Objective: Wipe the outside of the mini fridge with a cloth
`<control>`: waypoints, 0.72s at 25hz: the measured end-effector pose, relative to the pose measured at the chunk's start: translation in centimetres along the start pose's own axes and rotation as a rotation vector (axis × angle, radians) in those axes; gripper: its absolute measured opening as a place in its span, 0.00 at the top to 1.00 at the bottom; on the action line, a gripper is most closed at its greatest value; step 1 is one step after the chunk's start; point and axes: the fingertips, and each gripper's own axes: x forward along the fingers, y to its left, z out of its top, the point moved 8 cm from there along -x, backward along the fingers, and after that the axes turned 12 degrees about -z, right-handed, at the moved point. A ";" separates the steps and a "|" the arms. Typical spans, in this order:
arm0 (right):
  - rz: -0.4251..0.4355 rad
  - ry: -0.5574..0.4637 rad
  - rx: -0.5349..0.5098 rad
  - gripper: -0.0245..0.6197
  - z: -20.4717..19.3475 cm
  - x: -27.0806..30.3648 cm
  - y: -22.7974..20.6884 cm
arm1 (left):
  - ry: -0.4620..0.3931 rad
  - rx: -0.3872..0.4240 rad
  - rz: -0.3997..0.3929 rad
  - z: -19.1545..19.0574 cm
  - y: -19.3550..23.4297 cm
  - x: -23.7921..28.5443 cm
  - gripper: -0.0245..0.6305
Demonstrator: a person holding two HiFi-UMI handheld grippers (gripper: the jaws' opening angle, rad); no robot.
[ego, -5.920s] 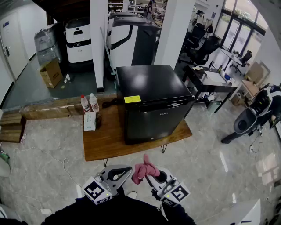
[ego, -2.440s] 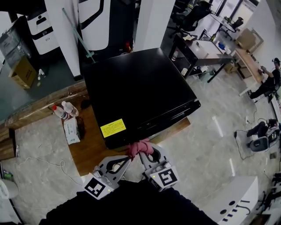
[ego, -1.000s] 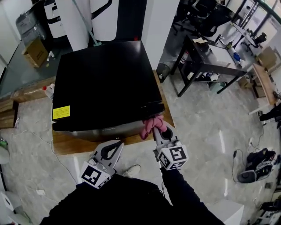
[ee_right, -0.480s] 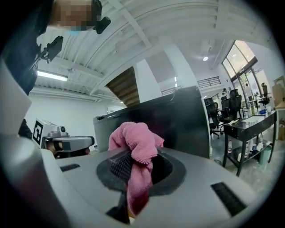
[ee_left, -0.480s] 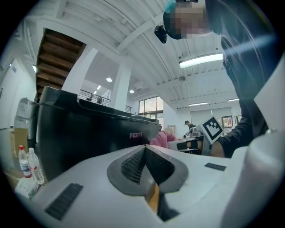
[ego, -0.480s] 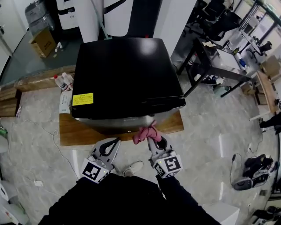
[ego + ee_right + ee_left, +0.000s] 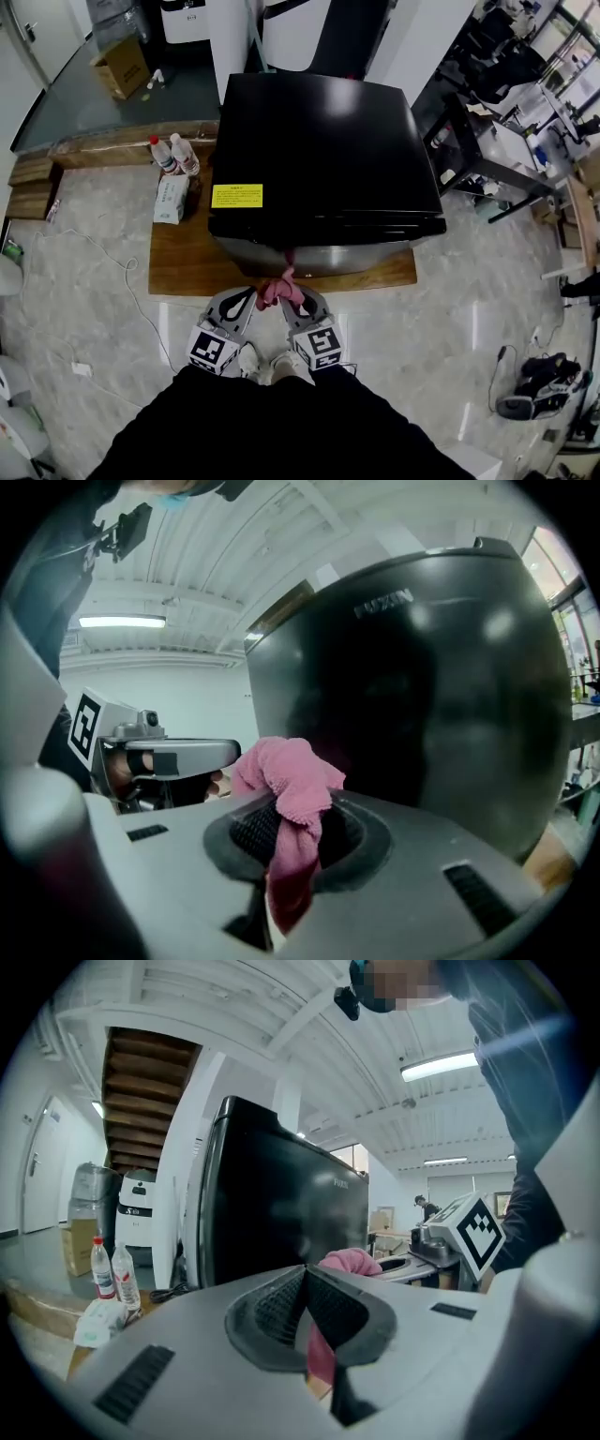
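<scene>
Seen from above, a boxy black mini fridge [image 7: 323, 150] with a glossy top stands on a low brown wooden table [image 7: 183, 267] on a pale marble-look floor [image 7: 84, 281]. A yellow rectangular label [image 7: 236, 195] sits on the fridge top near its front left corner. To the left of the fridge on the table stand two clear plastic water bottles [image 7: 174, 154] side by side, with a pale soft tissue pack [image 7: 172, 199] just in front of them. At the bottom edge of the view, the person in dark clothing holds both tools close together in front of the fridge door. The right gripper [image 7: 292, 298] has its jaws clamped on a bunched pink terry cloth [image 7: 278, 291]. In the right gripper view the cloth bulges up out of the jaws and a strip of it hangs down between them. The cloth's top sits against the lower part of the dark door from above, though actual contact cannot be confirmed. The left gripper [image 7: 246, 298] is just beside the right one, with its jaw tips pressed together. In the left gripper view nothing is caught between the tips, and the pink bundle shows just beyond them to the right. A brown cardboard box [image 7: 122, 67] stands on the darker floor well behind the table
</scene>
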 end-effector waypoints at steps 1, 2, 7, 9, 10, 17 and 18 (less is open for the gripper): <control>-0.001 0.008 0.009 0.86 -0.4 0.7 0.4 | 0.013 0.000 0.006 -0.6 0.4 -0.1 0.96; -0.001 0.016 0.017 0.86 -0.8 1.4 0.7 | 0.025 -0.007 0.010 -1.3 0.7 -0.1 0.96; -0.003 0.062 0.049 0.86 -3.0 4.4 2.4 | 0.060 -0.066 0.056 -4.7 2.7 -0.7 0.96; -0.010 0.082 0.063 0.86 -3.9 5.5 3.0 | 0.071 -0.078 0.075 -5.6 3.4 -1.0 0.96; -0.015 0.090 0.073 0.86 -4.3 6.0 3.1 | 0.077 -0.082 0.082 -6.0 3.8 -1.0 0.96; -0.071 0.130 0.162 0.86 -5.6 8.0 2.8 | 0.106 -0.111 0.093 -7.3 4.2 -0.2 0.96; -0.068 0.134 0.179 0.86 -5.7 8.0 2.5 | 0.107 -0.112 0.091 -7.2 4.0 0.0 0.96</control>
